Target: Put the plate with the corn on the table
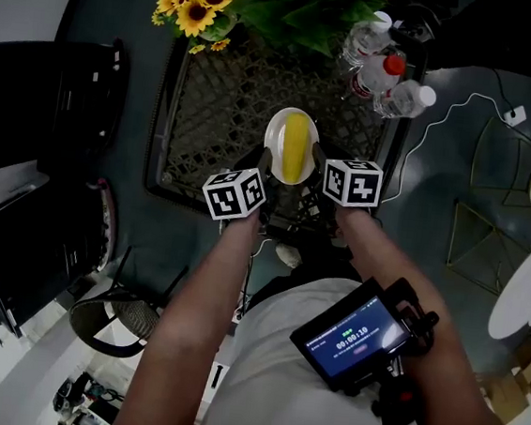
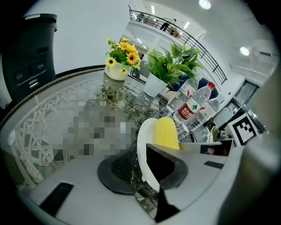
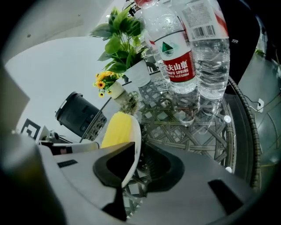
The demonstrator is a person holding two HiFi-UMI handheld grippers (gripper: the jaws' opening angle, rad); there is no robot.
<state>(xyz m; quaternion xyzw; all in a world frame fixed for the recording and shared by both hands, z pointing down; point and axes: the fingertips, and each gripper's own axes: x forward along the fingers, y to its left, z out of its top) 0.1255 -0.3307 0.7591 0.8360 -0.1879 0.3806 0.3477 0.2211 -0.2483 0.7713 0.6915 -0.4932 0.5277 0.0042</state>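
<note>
Probably a stiff, light, breakable plate (image 1: 274, 138); loose corn (image 1: 294, 149) apt to roll. Clamped at opposite rims by left gripper (image 2: 143, 163) and right gripper (image 3: 131, 169), above the table's (image 1: 211, 107) near edge. Best kept level.

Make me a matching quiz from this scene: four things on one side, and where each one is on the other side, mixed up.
Things:
1 corn
2 plate
3 sunflowers
4 water bottles

Places:
A far right of the table
B gripped at its rim by the left gripper and the right gripper
C far left of the table
D lying on the plate

Pairs: 1-D, 2-B, 3-C, 4-A
</note>
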